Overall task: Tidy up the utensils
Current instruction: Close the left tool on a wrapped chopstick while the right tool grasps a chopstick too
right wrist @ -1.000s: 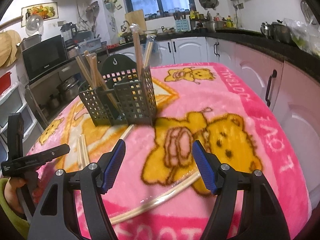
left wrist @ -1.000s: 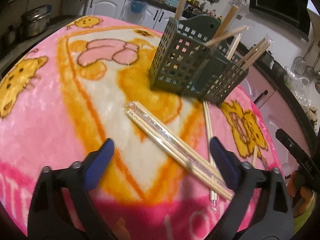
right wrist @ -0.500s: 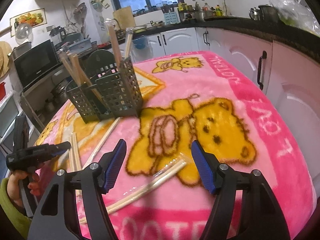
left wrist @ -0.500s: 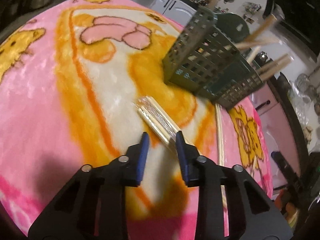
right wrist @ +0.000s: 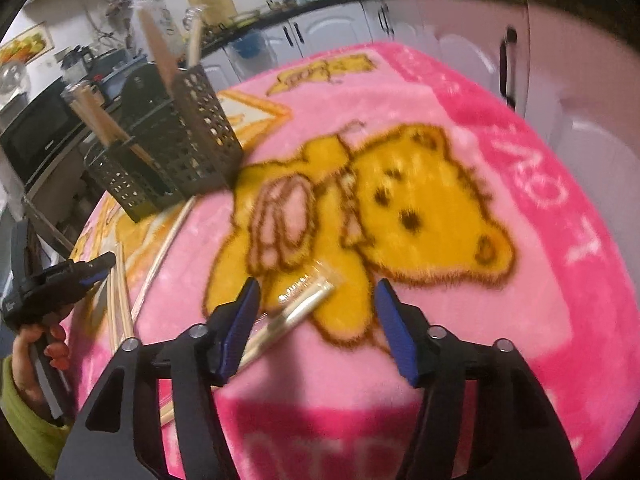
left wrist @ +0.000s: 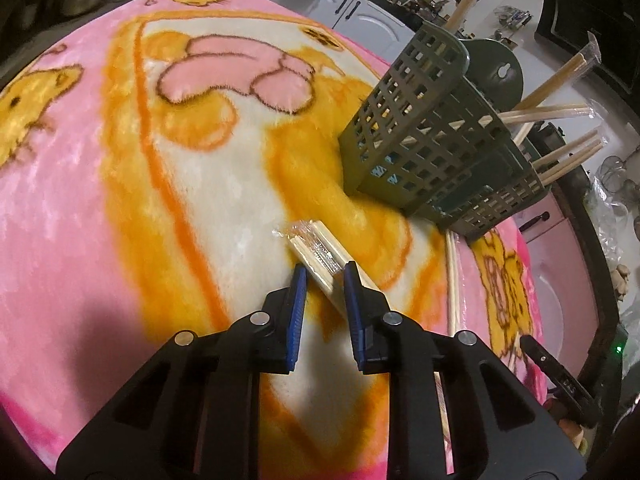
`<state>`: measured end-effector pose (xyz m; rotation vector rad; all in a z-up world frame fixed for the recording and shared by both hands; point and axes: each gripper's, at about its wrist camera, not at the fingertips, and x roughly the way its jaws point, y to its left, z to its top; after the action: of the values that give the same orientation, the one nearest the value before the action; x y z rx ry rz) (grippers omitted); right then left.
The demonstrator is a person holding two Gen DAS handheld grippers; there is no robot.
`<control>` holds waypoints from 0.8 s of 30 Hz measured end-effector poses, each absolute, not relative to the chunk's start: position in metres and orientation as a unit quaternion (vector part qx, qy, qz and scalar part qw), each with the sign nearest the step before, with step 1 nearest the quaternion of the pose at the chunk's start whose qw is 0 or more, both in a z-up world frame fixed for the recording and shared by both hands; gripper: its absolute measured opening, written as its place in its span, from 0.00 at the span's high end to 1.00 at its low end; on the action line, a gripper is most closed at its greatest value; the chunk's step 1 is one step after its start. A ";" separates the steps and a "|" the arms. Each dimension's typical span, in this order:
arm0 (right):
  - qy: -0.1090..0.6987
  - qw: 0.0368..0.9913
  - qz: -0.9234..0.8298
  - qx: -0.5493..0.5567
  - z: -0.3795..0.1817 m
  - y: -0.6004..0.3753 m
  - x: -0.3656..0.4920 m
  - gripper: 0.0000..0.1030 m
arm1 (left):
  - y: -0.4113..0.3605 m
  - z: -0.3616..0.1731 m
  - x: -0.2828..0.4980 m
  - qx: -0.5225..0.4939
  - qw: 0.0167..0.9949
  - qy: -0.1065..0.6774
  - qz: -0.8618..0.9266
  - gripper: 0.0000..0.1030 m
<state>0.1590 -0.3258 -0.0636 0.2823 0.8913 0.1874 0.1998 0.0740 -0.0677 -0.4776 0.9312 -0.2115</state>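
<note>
Ahead in the left wrist view, a green slotted caddy [left wrist: 436, 148] stands on the pink cartoon blanket [left wrist: 80, 208], chopsticks leaning out of it, with one bare chopstick [left wrist: 452, 280] lying just beside its base. The left gripper [left wrist: 324, 280] is closing, its blue pads pressing a plastic-wrapped chopstick pair [left wrist: 316, 252] that lies flat on the blanket.

From the right wrist view, blurred, the right gripper [right wrist: 316, 292] is closing but its pads stand clear of a second wrapped pair [right wrist: 304, 300] lying between them on the bear print.
</note>
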 end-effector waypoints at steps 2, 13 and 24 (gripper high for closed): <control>0.431 0.888 0.088 0.137 -0.064 -0.325 0.162 0.50 | 0.075 -0.067 0.201 -0.224 0.863 0.443 -0.096 0.85; 0.420 0.894 0.091 0.125 -0.066 -0.318 0.166 0.89 | 0.079 -0.068 0.212 -0.222 0.868 0.436 -0.088 0.85; 0.353 0.911 0.142 0.161 -0.027 -0.311 0.163 0.93 | 0.086 -0.069 0.212 -0.230 0.868 0.429 -0.096 0.91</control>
<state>0.1627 -0.3111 -0.0266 0.3322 0.7280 0.2919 0.2122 0.0861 -0.0688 -0.4809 0.8979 -0.2007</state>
